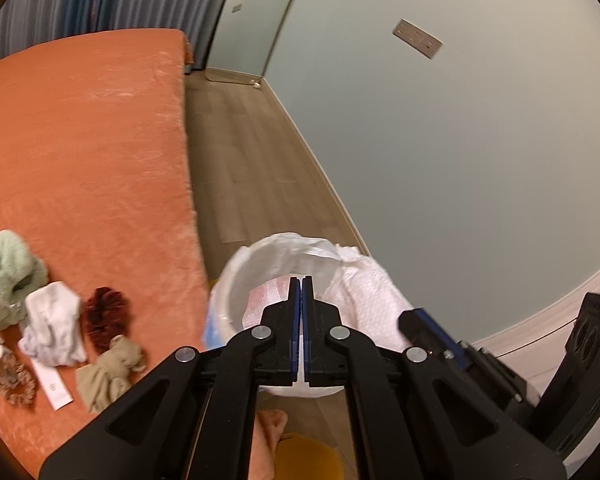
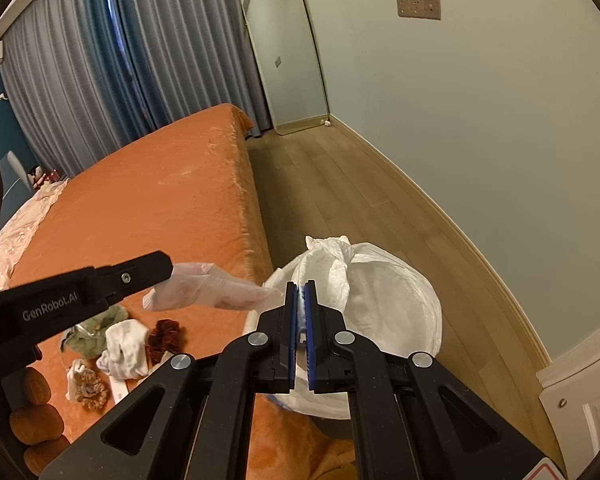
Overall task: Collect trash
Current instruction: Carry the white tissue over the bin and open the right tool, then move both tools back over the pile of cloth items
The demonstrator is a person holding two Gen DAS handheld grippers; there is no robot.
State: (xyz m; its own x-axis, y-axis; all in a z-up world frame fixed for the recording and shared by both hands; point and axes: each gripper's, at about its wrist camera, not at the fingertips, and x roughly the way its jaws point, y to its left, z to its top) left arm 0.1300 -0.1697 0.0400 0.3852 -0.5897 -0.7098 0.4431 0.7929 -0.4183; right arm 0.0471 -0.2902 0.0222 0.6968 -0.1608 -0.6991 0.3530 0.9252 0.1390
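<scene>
A white bin lined with a white plastic bag [image 1: 252,276] [image 2: 388,300] stands on the floor beside the orange bed. My left gripper [image 1: 301,280] is shut on a pale pink-white wrapper [image 2: 208,286] and holds it over the bin's mouth; the wrapper also shows in the left wrist view [image 1: 268,300]. My right gripper [image 2: 300,286] is shut on the bag's edge at the near rim of the bin. Its finger [image 1: 428,330] shows in the left wrist view at the bag's right side.
On the orange bed [image 1: 84,152] [image 2: 160,200] lie several small items: a green sock [image 1: 8,268], a white cloth [image 1: 54,322], a dark red scrunchie [image 1: 106,312], a tan cloth [image 1: 108,372], a paper strip [image 1: 54,384]. Wood floor [image 2: 360,200] and wall lie right; a mirror [image 2: 284,52] leans far back.
</scene>
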